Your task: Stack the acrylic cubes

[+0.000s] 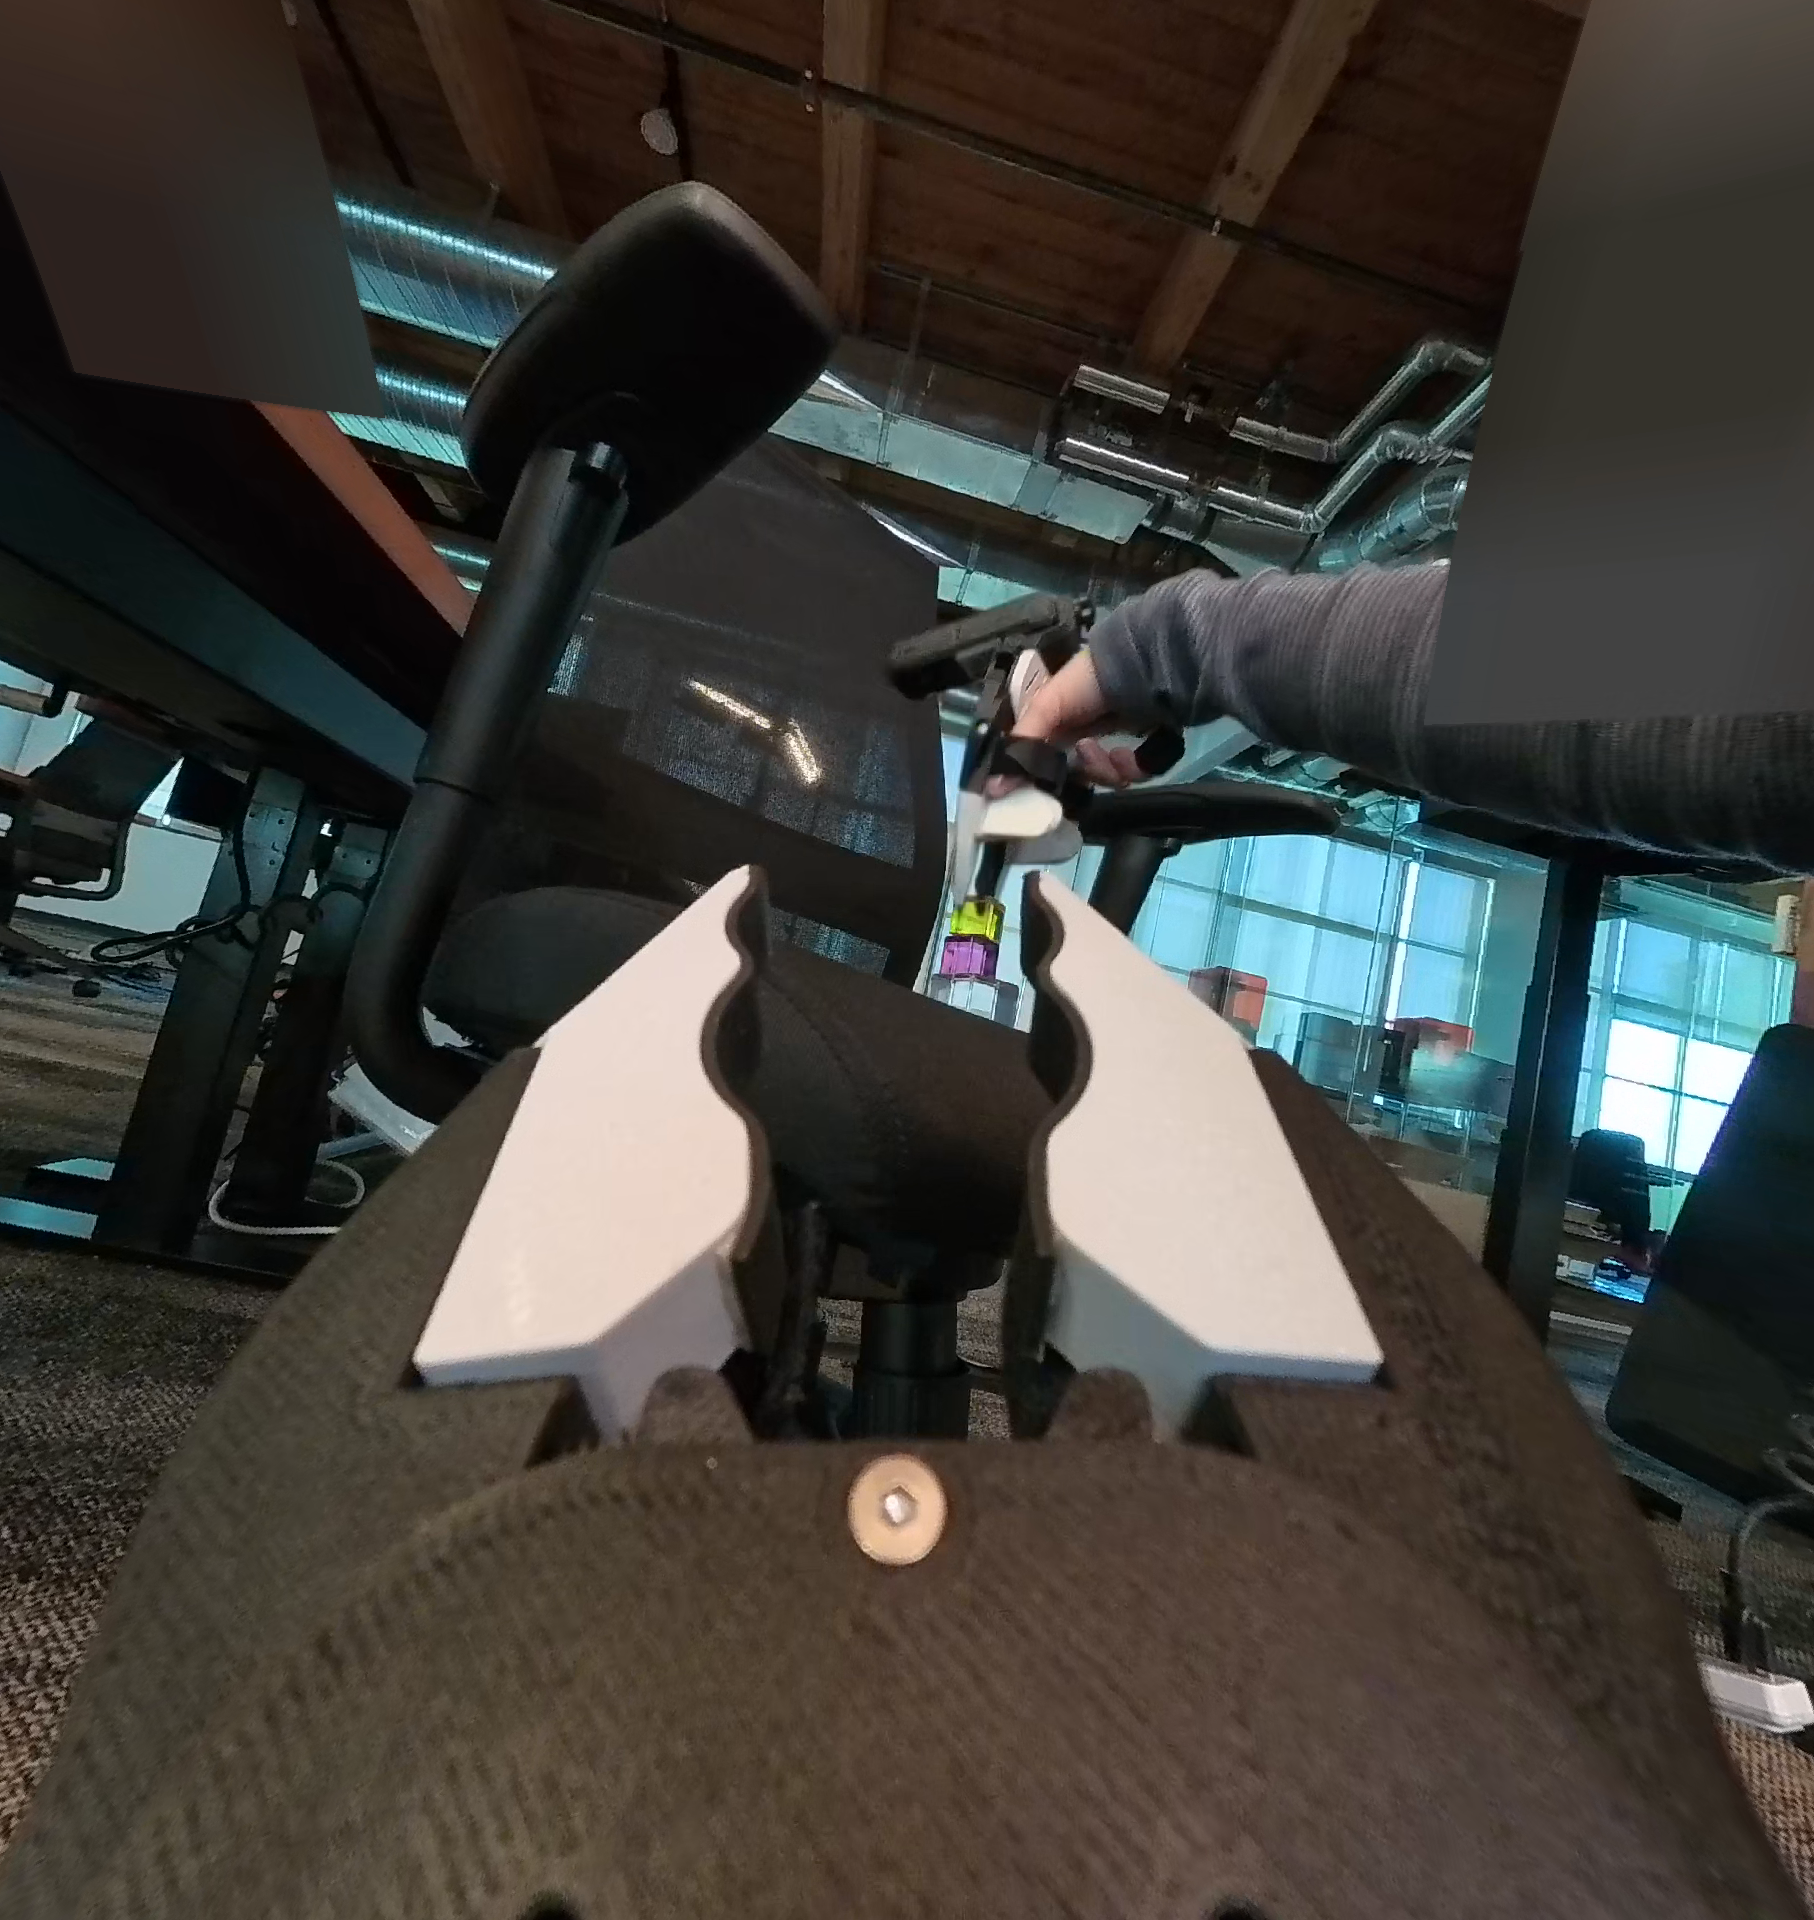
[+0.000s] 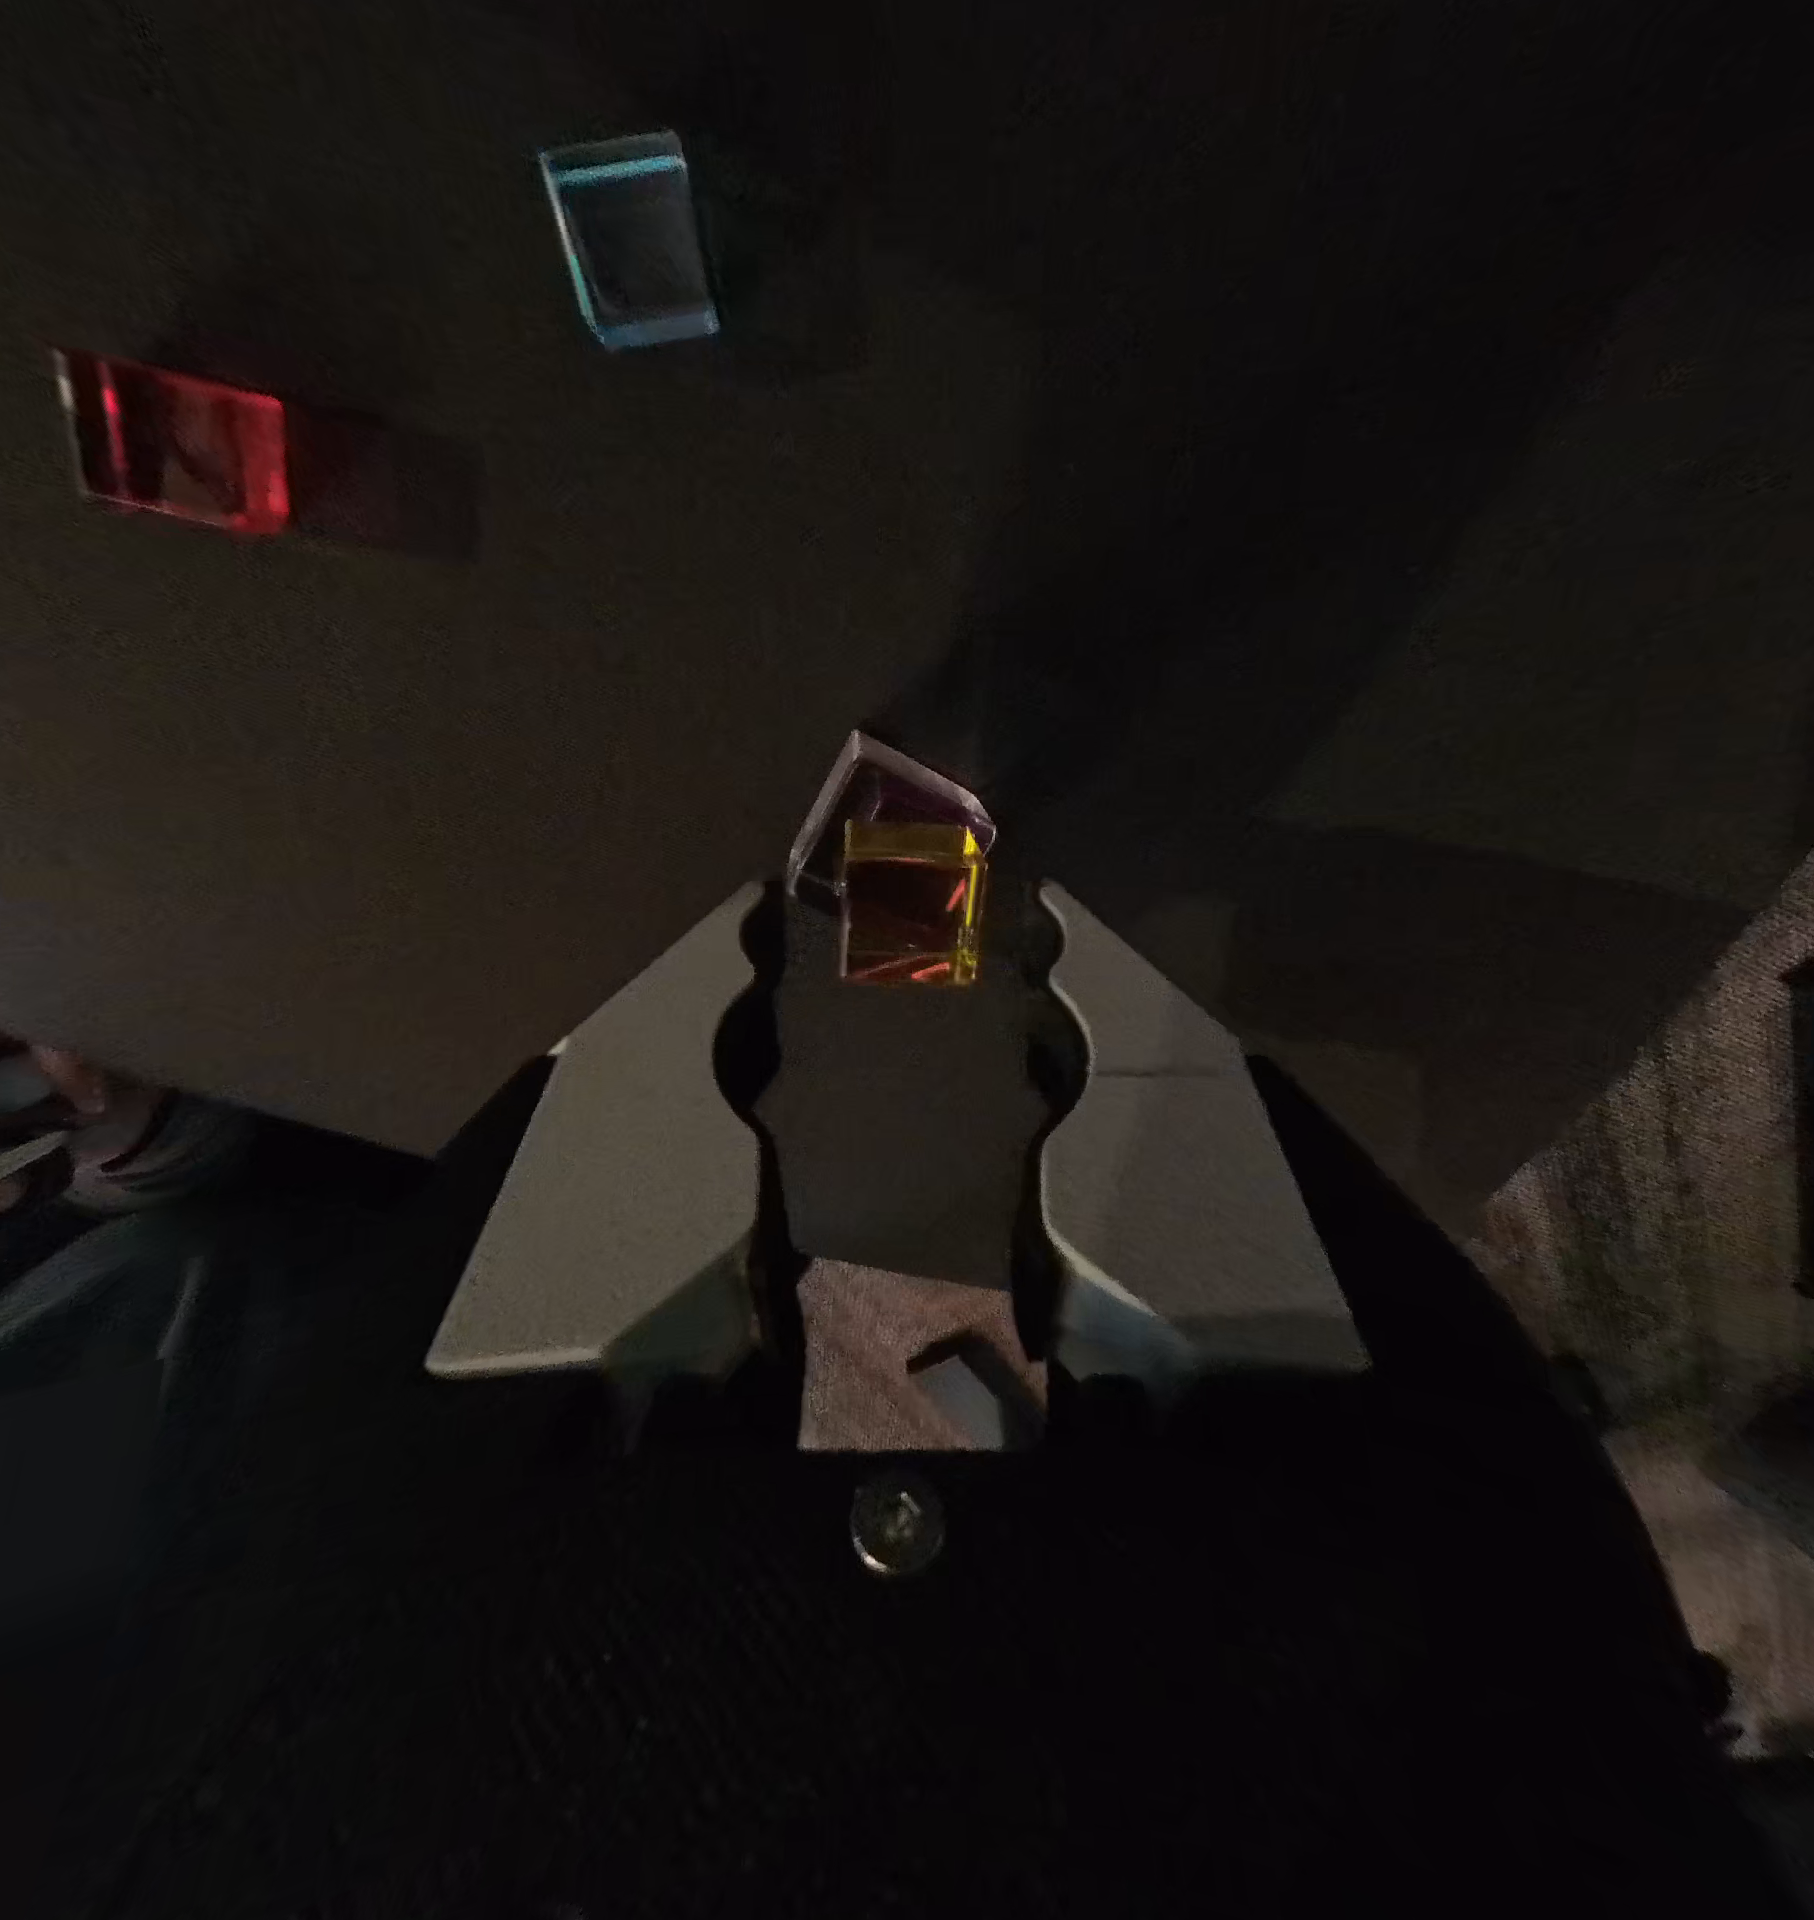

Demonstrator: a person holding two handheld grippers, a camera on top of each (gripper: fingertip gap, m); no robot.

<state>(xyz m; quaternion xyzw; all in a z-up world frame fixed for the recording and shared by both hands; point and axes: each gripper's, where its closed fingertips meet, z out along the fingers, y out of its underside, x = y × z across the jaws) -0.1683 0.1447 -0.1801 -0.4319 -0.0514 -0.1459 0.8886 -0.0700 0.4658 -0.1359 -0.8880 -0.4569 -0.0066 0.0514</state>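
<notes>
My left gripper (image 1: 887, 914) is low near the carpet (image 1: 103, 1351), pointing up at an office chair (image 1: 737, 727). Its jaws are spread with nothing between the pads; only the chair seat shows through the gap.

My right gripper (image 2: 908, 914) is pointing down over a dark surface (image 2: 363, 831). Its jaws are spread too, and a yellow block (image 2: 913, 904) stands between the fingers (image 2: 633, 1122) with a visible gap on both sides, so neither pad presses on it. From the left wrist view that yellow block (image 1: 976, 916) tops a stack of 3: it rests on a purple block (image 1: 970, 958), which rests on a clear block (image 1: 970, 995). The right gripper (image 1: 981, 883) hangs just above the stack, held by a hand (image 1: 1064, 712) in a grey sleeve (image 1: 1267, 665).

From above, the purple block (image 2: 882, 790) looks turned at an angle under the yellow 1.

2 more blocks lie well apart from the stack on the same surface: a red block (image 2: 181, 442) and a pale blue block (image 2: 633, 239).

I judge the yellow block to be standing free on the stack, with my right fingers straddling it and not gripping.
</notes>
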